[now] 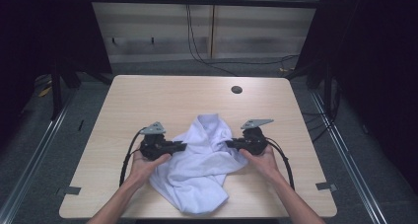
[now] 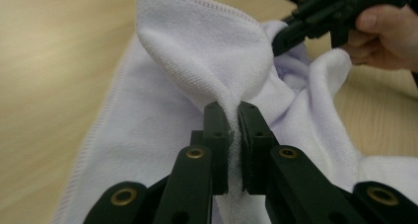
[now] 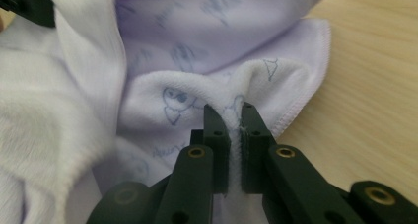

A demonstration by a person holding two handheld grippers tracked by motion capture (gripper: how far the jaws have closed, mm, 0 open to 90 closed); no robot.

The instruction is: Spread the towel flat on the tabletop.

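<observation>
1. Pinching a ridge of the white towel [image 2: 197, 61] between closed jaws: left gripper [image 2: 234, 130], clamped on a raised fold at the cloth's left flank.
2. Gripping likewise on the opposite flank: right gripper [image 3: 235, 128], jaws clenched on a hemmed fold printed with faint blue drawings.
3. Lying crumpled on the wooden table [image 1: 148, 93], in its near half, directly between the two tools; seen from the high view as a loose heap, towel [image 1: 199, 160] running roughly from the far middle toward the near edge, long axis more or less away from the person.
4. Facing each other across the heap: left gripper [image 1: 178, 146] pointing rightward into the cloth, right gripper [image 1: 231, 144] pointing leftward into it, both held at about the same depth on the table, neither nearer than the other.
5. Hanging slack between the two pinch points, with the bulk of the fabric sagging toward the person below the line joining the jaws.
6. Judging from that: likely a matter of drawing the hands apart sideways, each away from the cloth's middle, to stretch the span flat.
</observation>
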